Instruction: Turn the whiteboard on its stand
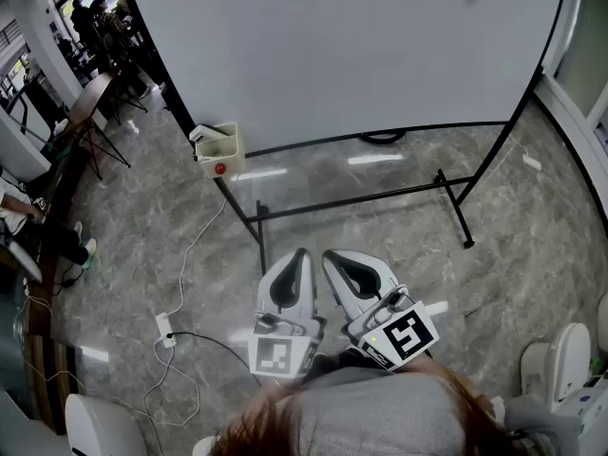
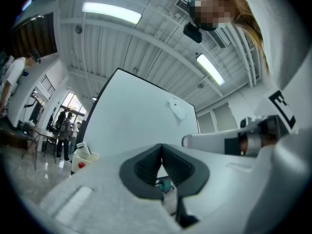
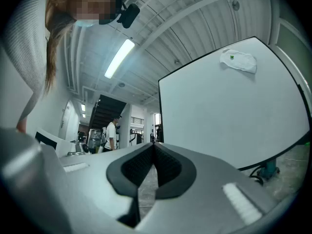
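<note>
Task not started, as we judge it. The whiteboard (image 1: 351,55) fills the upper middle of the head view, face toward us, on its black stand (image 1: 380,198). No tongs touch it. Left tongs (image 1: 302,255) and right tongs (image 1: 328,255) sit side by side at lower centre, close to the body and well apart from the board. Both are closed with nothing between them, as we see in each gripper view (image 2: 162,147) (image 3: 153,145).

All of the job is left: reach a board edge, grip, swing. The floor (image 1: 380,283) between us and the stand is bare. The board's left edge has a box (image 1: 220,150) hung just beside it. Its right edge runs near the wall (image 1: 579,84), which looks tight. A cable (image 1: 176,350) lies on the floor at lower left.
</note>
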